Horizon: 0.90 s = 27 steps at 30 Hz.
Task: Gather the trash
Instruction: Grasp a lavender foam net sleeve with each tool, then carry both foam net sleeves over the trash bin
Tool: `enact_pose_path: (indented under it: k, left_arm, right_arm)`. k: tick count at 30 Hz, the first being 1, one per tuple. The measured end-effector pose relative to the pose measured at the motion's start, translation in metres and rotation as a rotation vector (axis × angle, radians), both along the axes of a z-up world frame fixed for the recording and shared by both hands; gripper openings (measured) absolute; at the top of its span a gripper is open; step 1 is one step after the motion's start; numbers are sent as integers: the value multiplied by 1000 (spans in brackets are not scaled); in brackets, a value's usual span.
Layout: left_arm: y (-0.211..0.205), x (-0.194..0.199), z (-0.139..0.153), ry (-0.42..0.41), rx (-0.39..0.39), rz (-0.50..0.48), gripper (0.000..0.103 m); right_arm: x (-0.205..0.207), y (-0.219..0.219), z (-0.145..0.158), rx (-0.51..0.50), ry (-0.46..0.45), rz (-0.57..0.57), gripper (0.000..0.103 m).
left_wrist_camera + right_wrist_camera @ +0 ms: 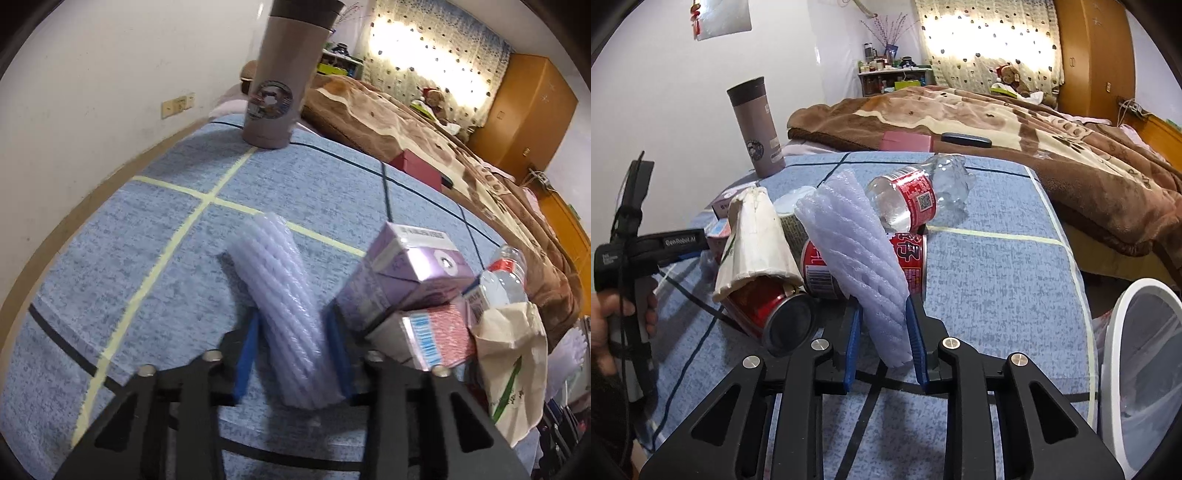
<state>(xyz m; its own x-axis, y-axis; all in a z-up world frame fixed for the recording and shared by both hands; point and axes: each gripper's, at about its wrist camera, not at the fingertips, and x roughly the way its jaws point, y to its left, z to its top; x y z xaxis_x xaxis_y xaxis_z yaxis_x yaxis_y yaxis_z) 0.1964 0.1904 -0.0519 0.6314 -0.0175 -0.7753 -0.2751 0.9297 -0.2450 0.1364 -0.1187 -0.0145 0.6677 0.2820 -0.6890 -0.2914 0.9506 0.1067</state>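
My left gripper [293, 343] is shut on a pale purple foam sleeve [280, 295], held above the blue checked cloth [155, 229]. My right gripper [884, 332] is shut on another foam sleeve [857, 251] of the same kind. Ahead of the right gripper lies a trash pile: a crushed clear bottle [919, 195] with a red label, two red cans [775, 306] [908, 258] and a white paper cup [757, 243]. In the left wrist view a purple carton [402, 273], a pink box [436, 332], a bottle [506, 273] and the paper cup [509, 354] sit to the right.
A grey thermos [757, 129] [284, 74] stands at the cloth's far edge. A white-rimmed bin [1141, 369] with a clear liner stands at the right. A bed with a brown blanket [997, 122] lies behind, with a red box [417, 166] on it.
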Motion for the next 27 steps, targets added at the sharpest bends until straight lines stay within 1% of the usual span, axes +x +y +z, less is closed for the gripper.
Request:
enact_pose_path:
  k: [2, 4, 8, 10, 13, 16, 27]
  left_arm:
    - [0, -2, 2, -11, -22, -3, 29]
    - [-2, -5, 5, -17, 4, -7, 27]
    - [-9, -14, 10, -31, 21, -41, 26]
    - [-13, -19, 13, -39, 39, -50, 26]
    - [-17, -28, 18, -54, 39, -62, 26]
    - [-21, -38, 25, -70, 63, -71, 26]
    - [-36, -73, 52, -147, 55, -101, 26]
  right_arm:
    - [-1, 1, 1, 5, -2, 0, 24]
    - [-3, 0, 2, 10, -6, -2, 23]
    - [-6, -4, 4, 25, -13, -7, 22]
    - [-6, -5, 4, 35, -15, -9, 21]
    - [-7, -6, 4, 47, -13, -11, 21]
    - [-9, -7, 6, 62, -13, -8, 21]
    - [-18, -14, 11, 108, -19, -16, 21]
